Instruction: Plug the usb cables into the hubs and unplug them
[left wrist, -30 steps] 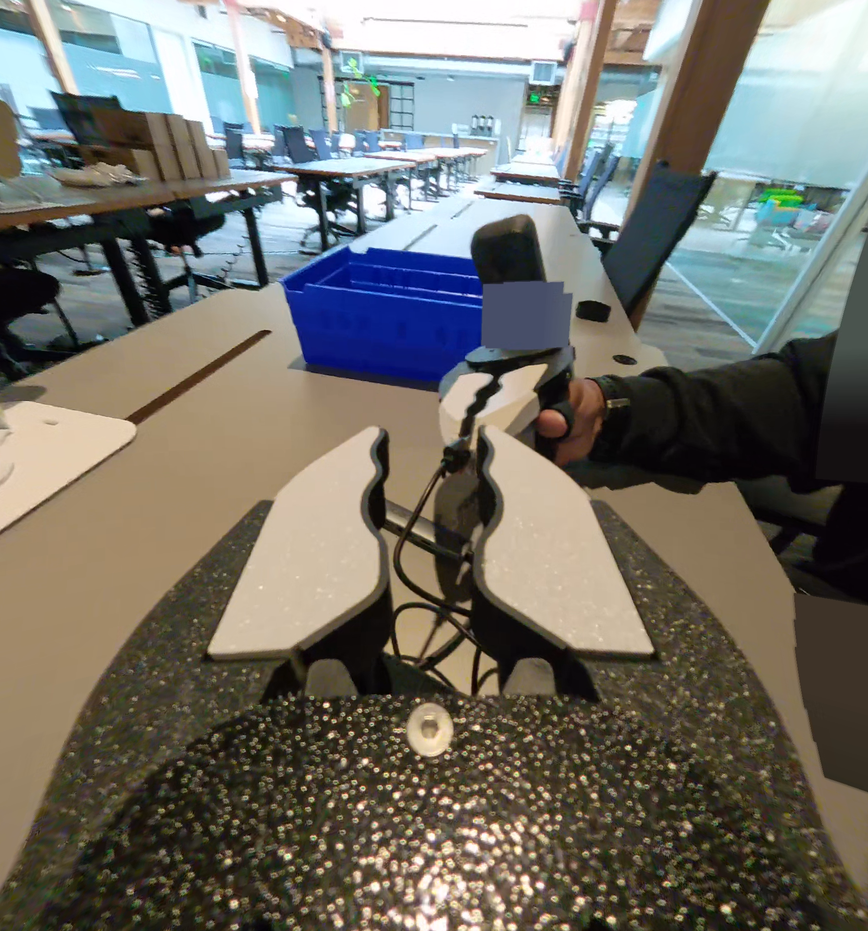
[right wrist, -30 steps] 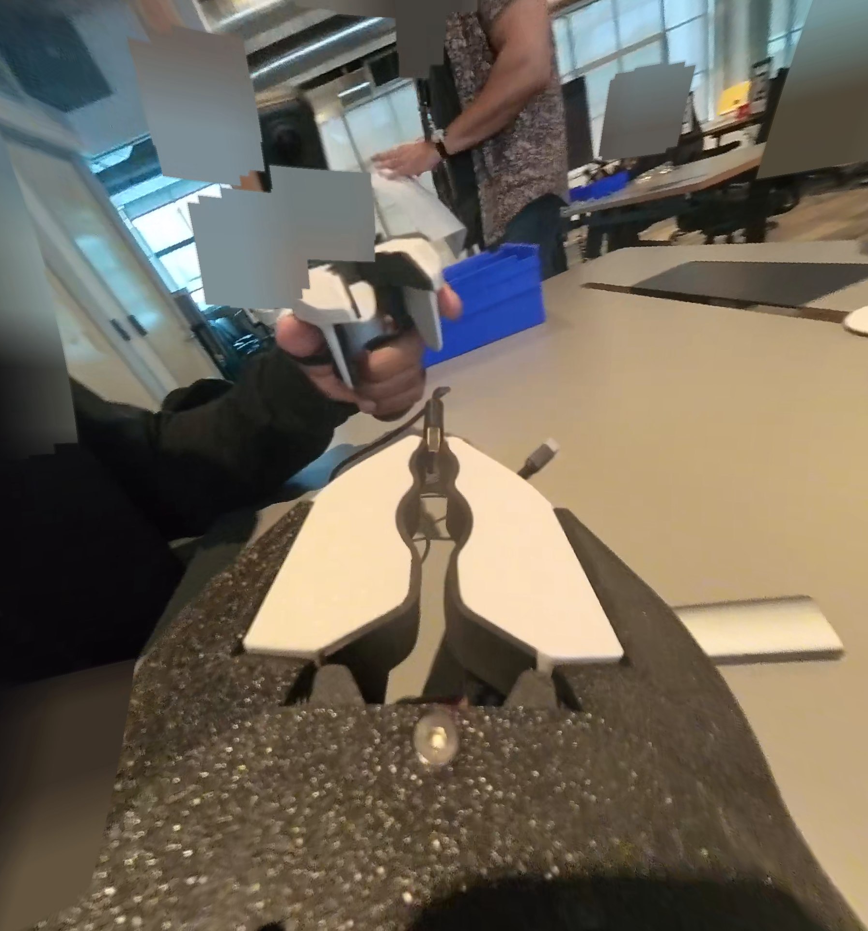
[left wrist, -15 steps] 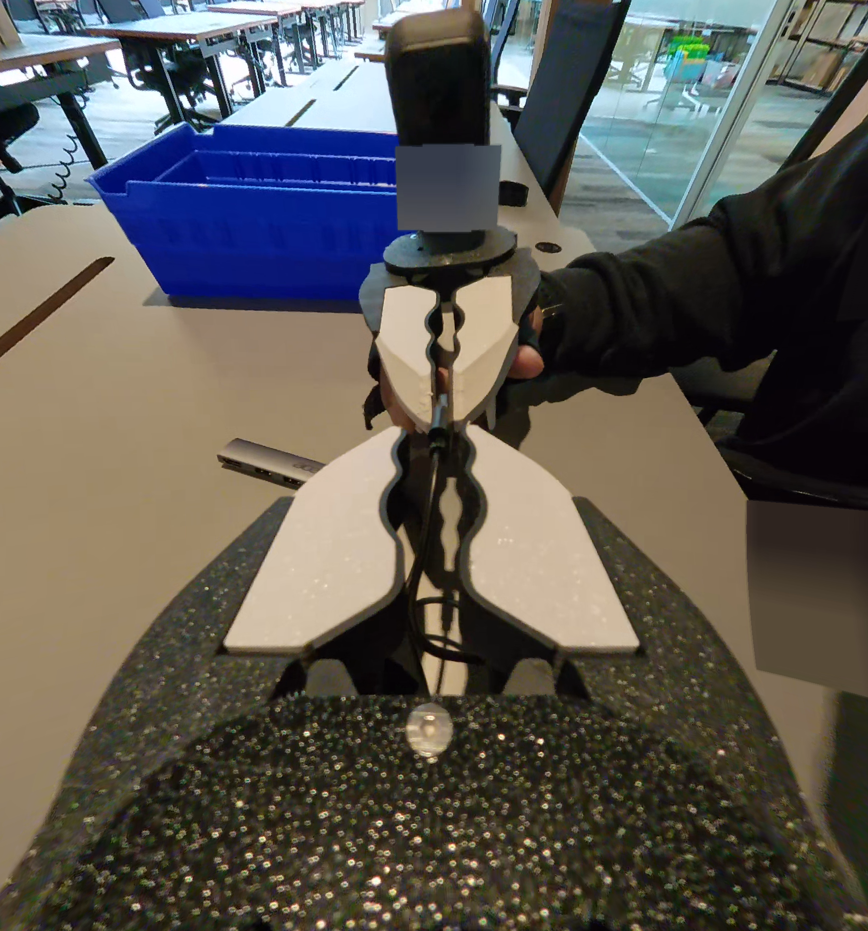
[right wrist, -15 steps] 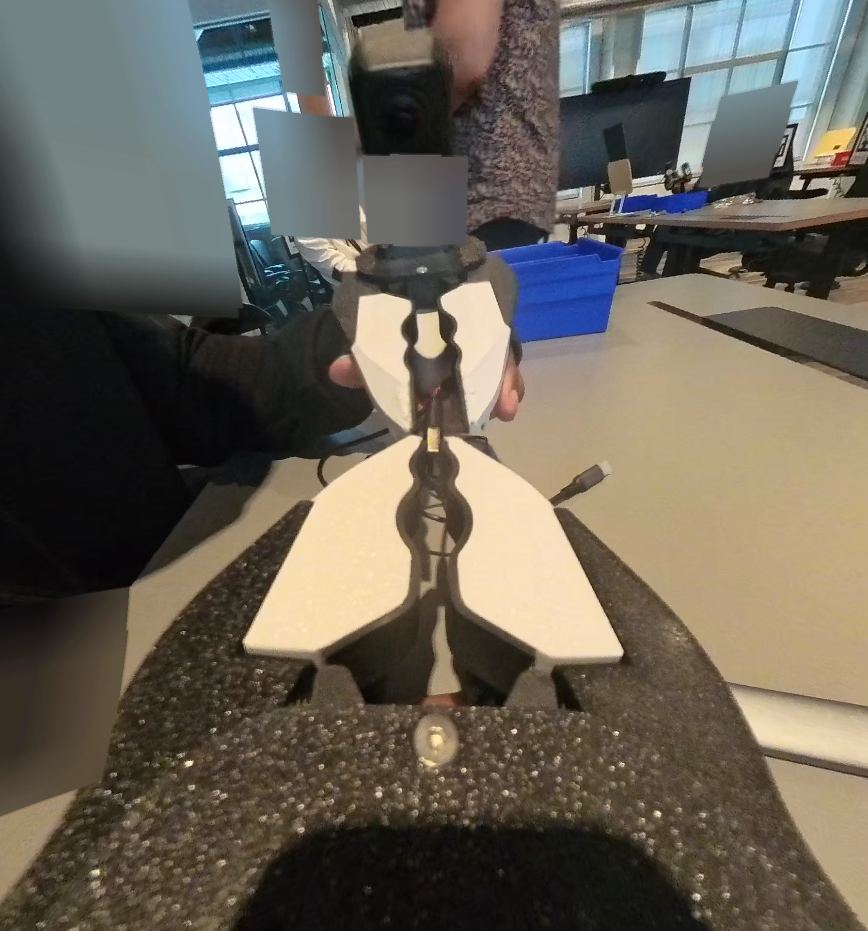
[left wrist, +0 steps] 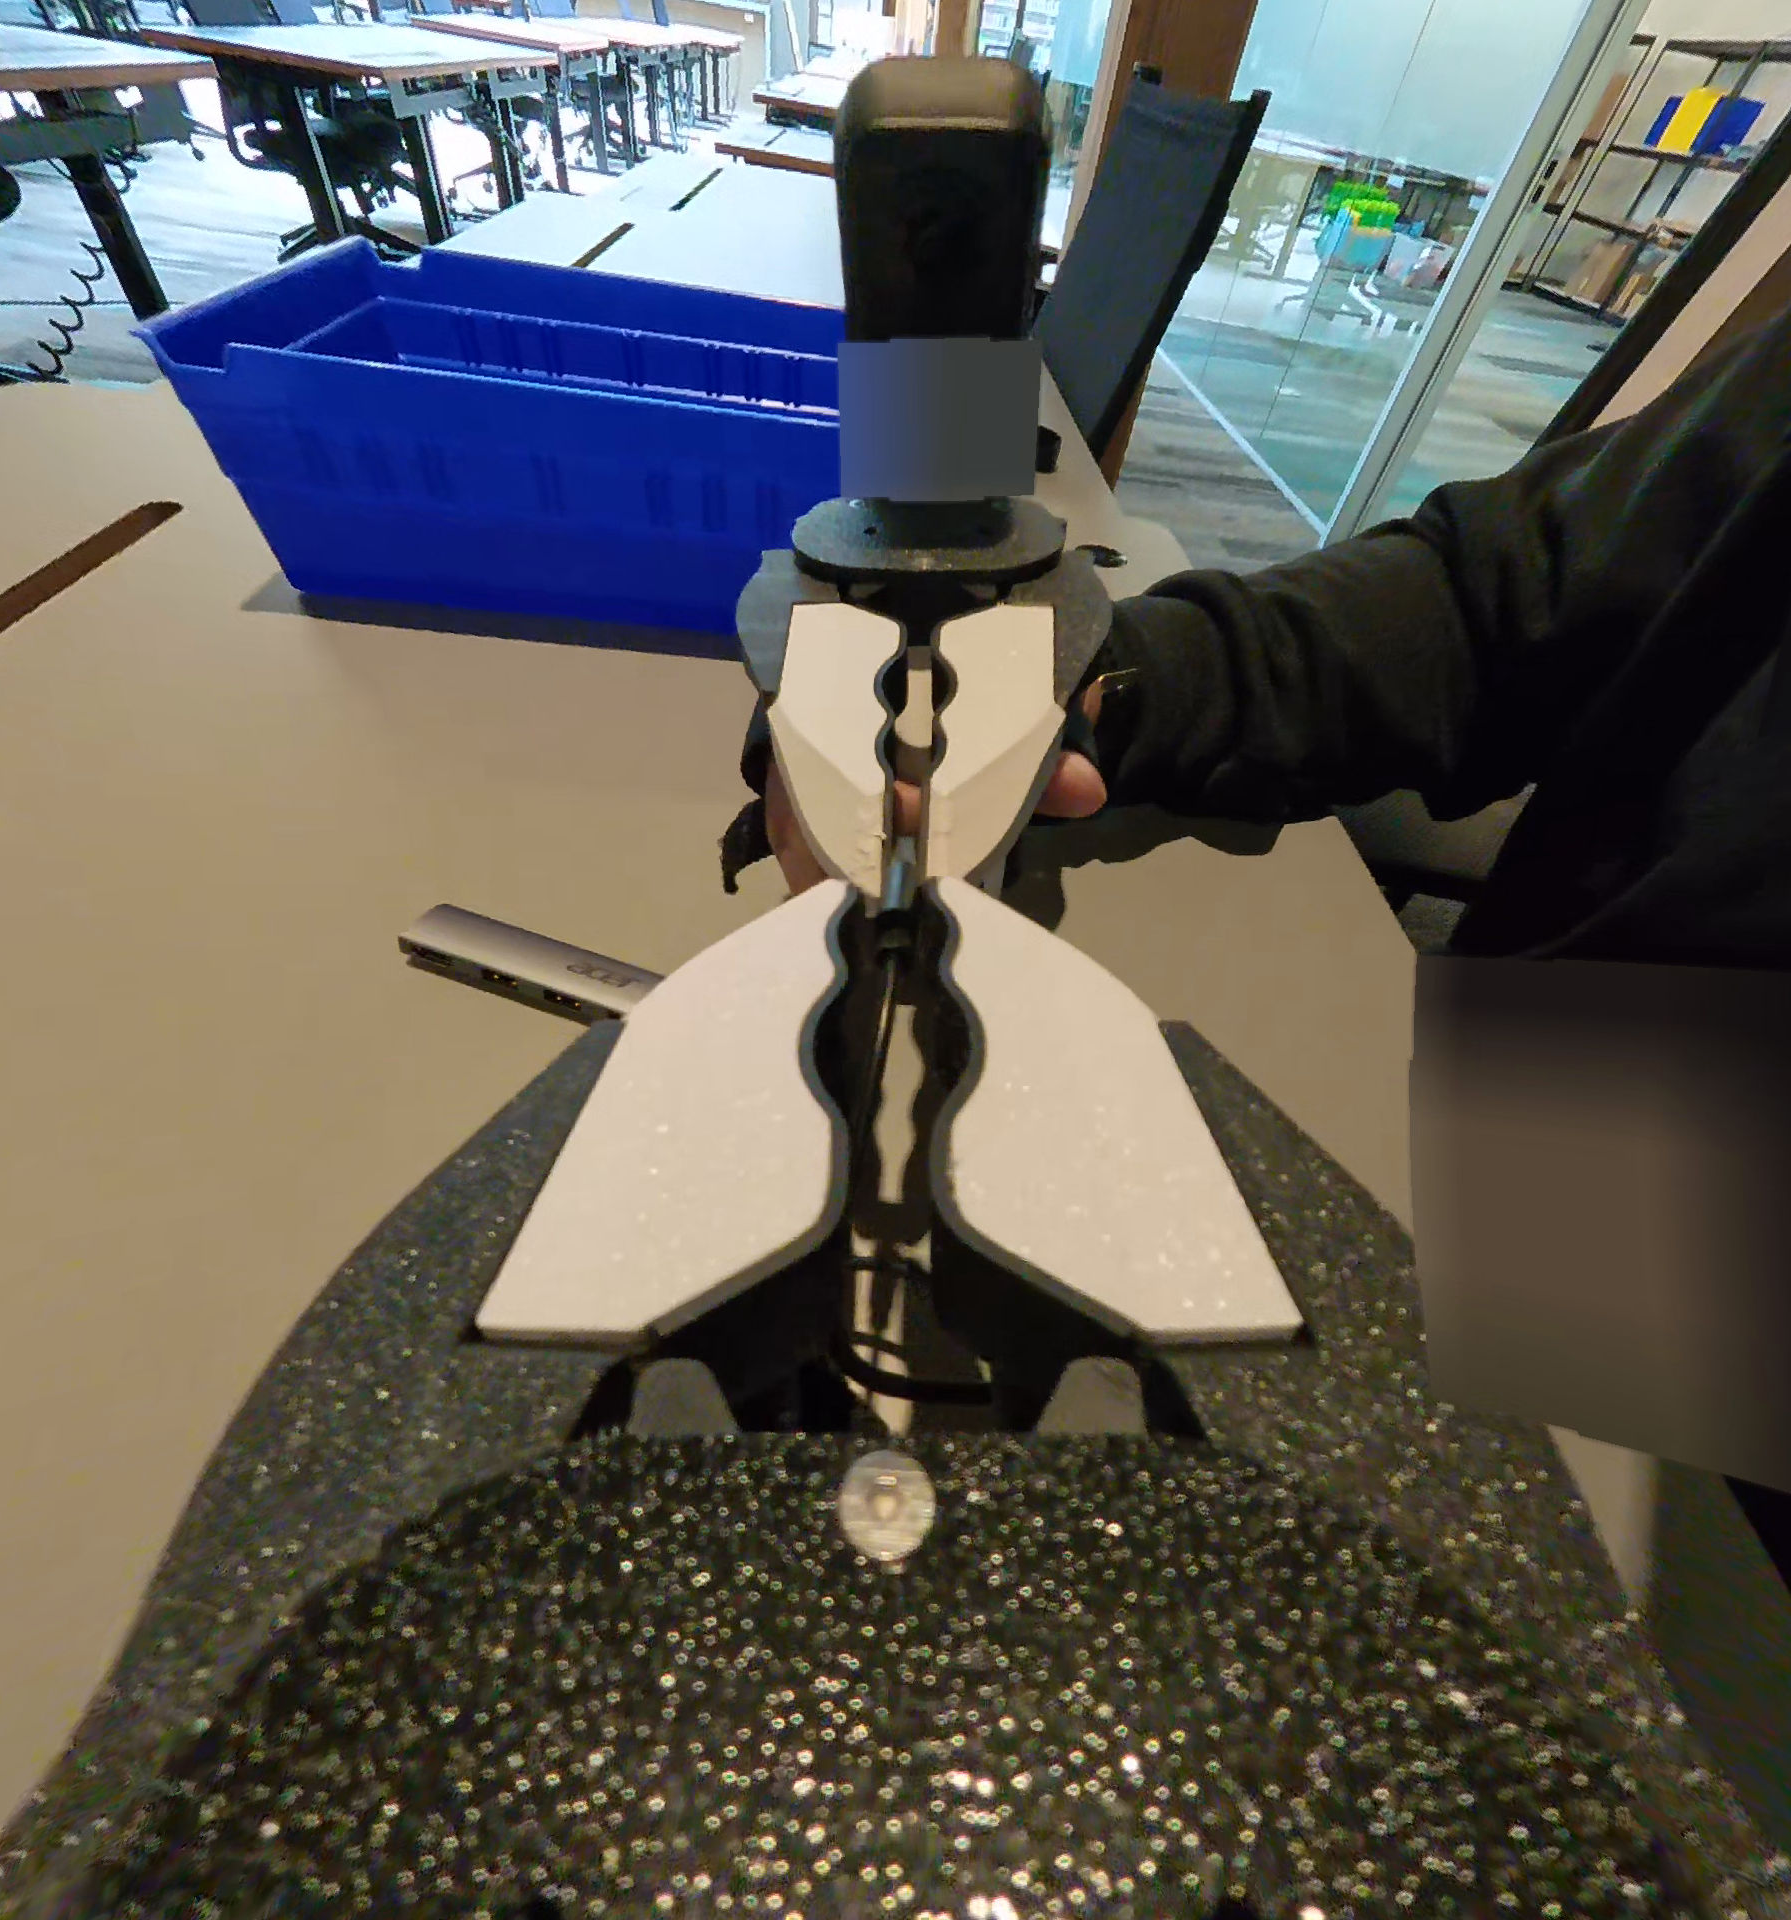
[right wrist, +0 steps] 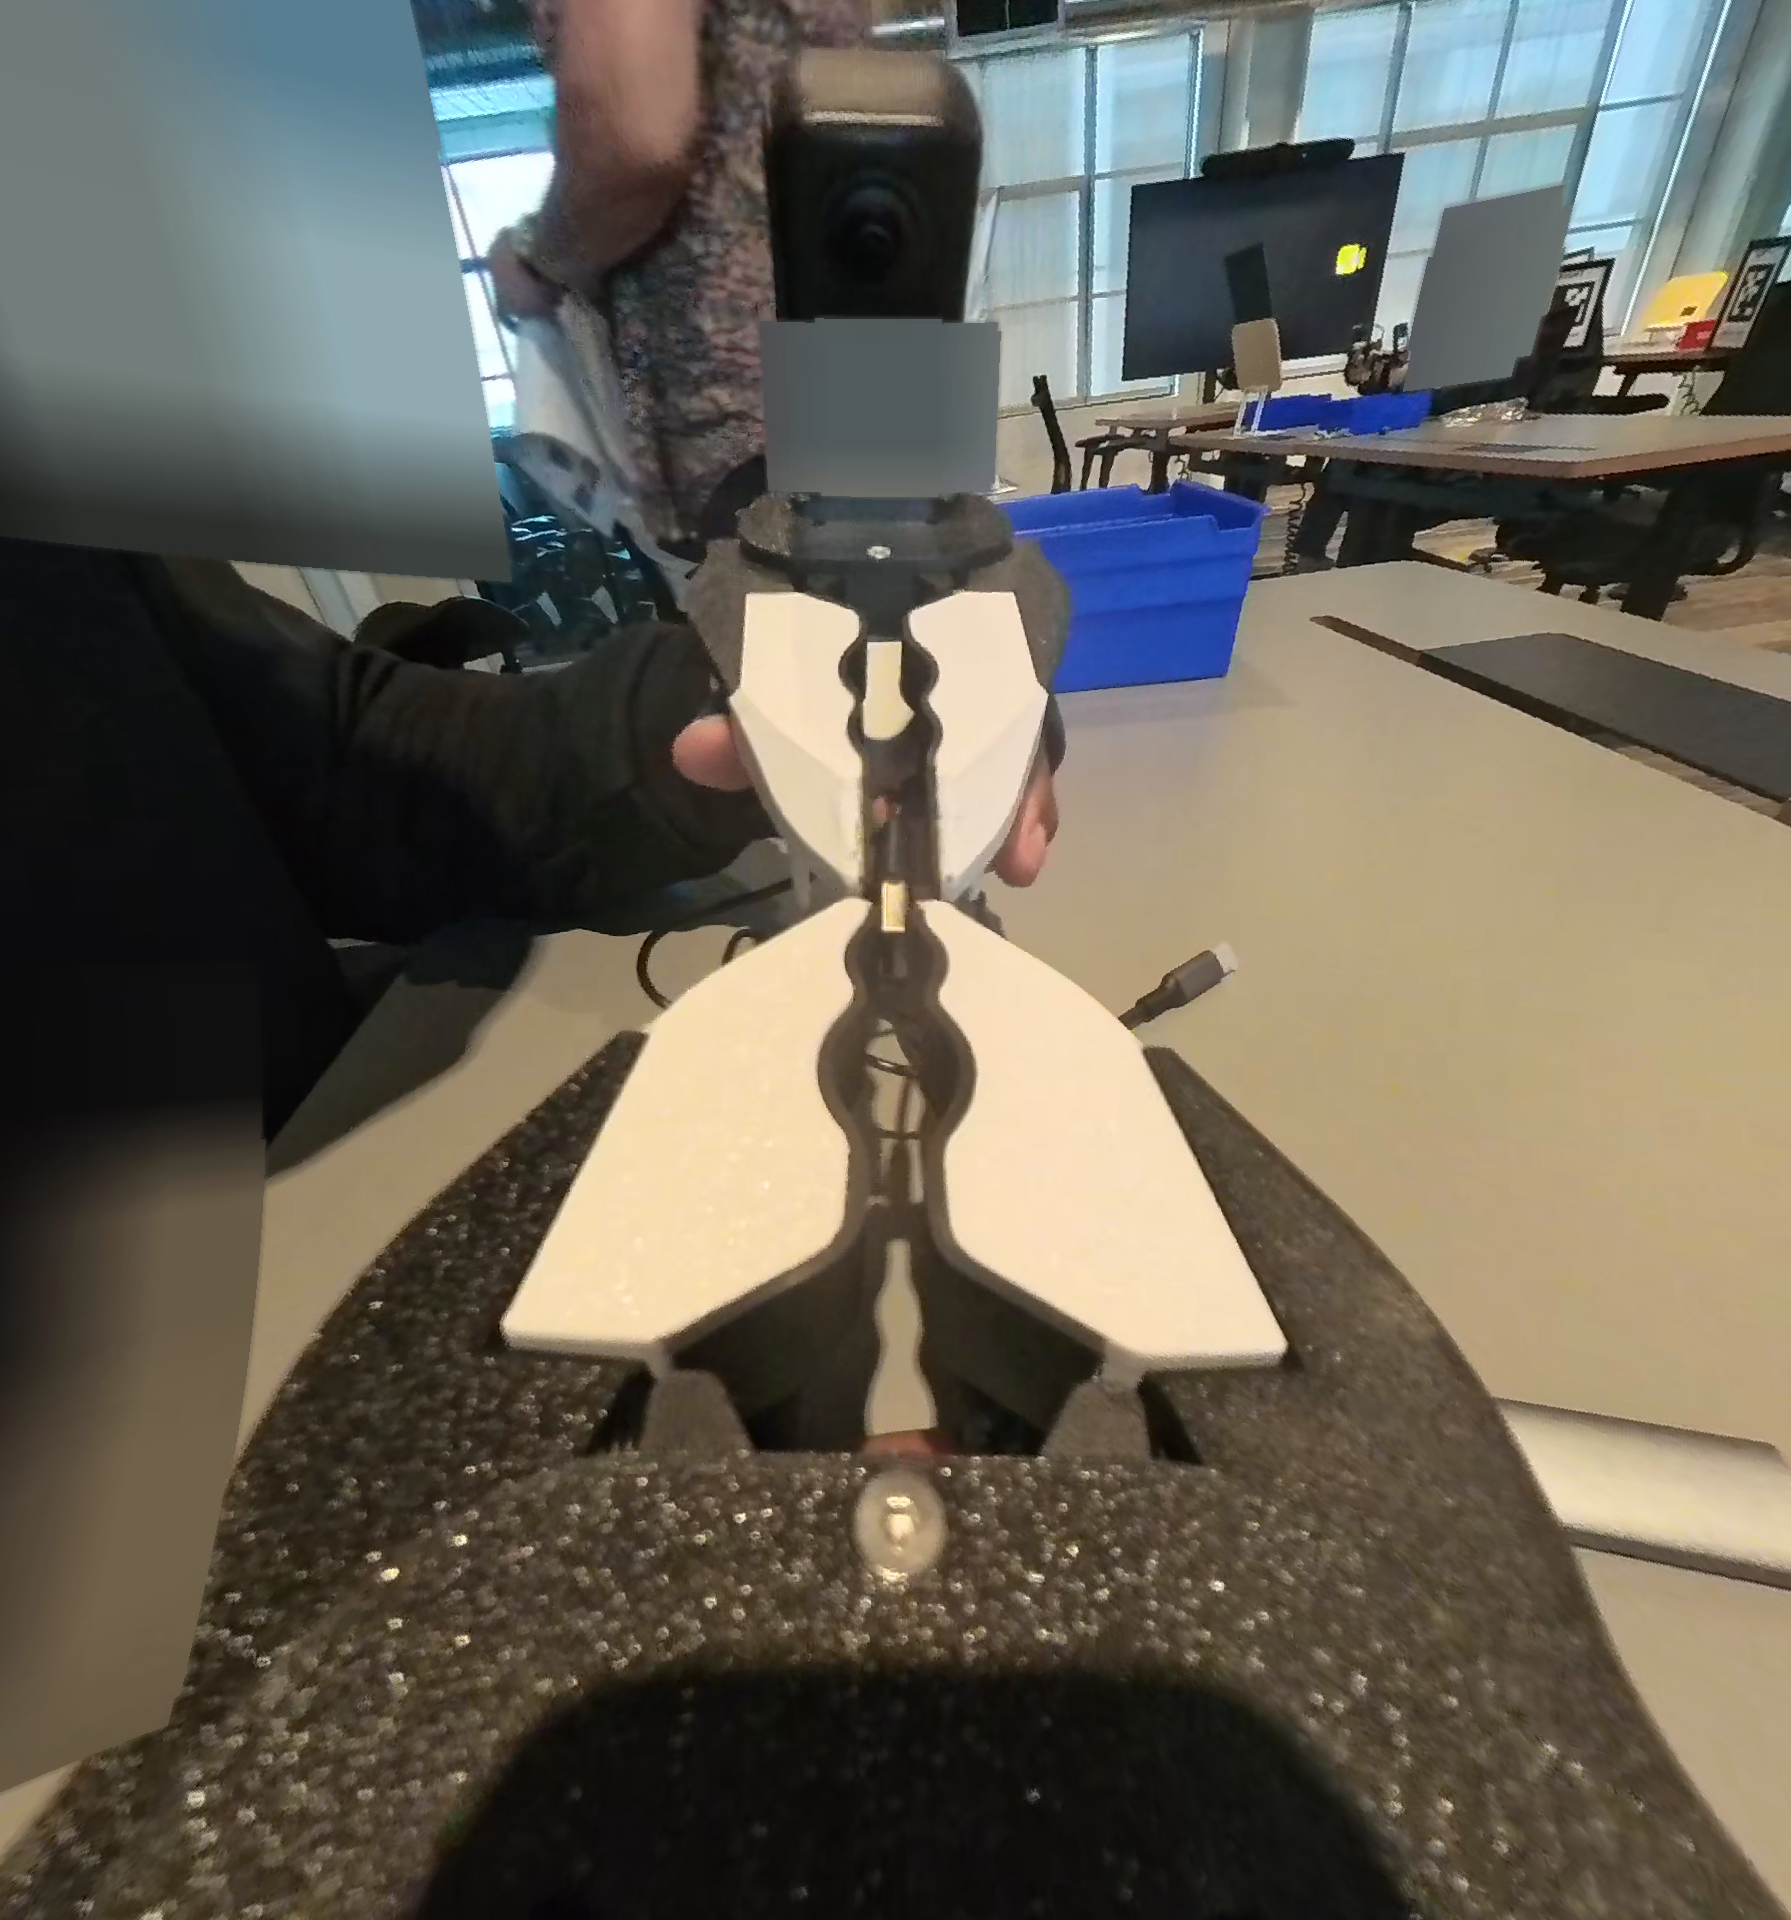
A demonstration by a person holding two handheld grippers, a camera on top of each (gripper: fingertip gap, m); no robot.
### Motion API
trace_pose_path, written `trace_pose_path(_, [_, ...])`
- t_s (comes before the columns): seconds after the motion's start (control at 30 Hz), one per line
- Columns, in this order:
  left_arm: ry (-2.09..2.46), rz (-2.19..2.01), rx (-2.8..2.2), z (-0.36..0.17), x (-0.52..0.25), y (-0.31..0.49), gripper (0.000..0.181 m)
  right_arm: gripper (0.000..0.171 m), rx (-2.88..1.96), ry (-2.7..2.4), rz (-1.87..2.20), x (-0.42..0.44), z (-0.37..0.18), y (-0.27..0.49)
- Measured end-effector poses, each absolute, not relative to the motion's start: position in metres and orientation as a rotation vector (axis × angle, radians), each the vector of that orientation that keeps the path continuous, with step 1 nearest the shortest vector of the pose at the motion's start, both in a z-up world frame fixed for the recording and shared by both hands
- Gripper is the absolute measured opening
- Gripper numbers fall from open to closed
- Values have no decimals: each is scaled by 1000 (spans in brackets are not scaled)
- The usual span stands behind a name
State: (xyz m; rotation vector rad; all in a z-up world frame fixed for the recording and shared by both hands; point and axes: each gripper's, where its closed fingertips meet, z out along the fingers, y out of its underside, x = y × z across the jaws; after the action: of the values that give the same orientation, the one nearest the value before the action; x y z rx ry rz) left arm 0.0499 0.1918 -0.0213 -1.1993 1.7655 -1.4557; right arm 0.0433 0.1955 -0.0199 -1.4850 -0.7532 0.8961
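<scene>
Both my left tongs (left wrist: 891, 899) and right tongs (right wrist: 893, 914) are closed on one thin, limp USB cable (left wrist: 875, 1039), so I grip its stiff plug (right wrist: 893, 902).

Black cable (left wrist: 875, 1049) pinched; grey hub (left wrist: 527, 961) flat

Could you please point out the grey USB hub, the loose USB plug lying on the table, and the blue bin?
grey USB hub (left wrist: 517, 961), left wrist view, on its top face near the ports.
loose USB plug (right wrist: 1187, 977), right wrist view, on its grey connector body.
blue bin (left wrist: 496, 468), left wrist view, on its front wall.
</scene>
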Motion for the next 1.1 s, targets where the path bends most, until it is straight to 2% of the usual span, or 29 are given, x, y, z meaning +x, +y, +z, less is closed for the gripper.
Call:
trace_pose_path(0.43, [1742, -1426, -1274, -25, 54, 201, 7, 6, -1526, -686, 837, 50, -22, 206])
trace_pose_path(0.53, [1681, -1385, -1335, -26, 56, 214, 7, 19, -1594, -587, 743, 66, -26, 221])
trace_pose_path(0.73, [1540, -1294, -1522, -35, 57, 248, 7, 26, -1975, -289, 313, 138, -72, 255])
trace_pose_path(1.1, [1447, -1104, -1601, -42, 57, 273, 7, 32, -2291, -245, 153, 147, -117, 247])
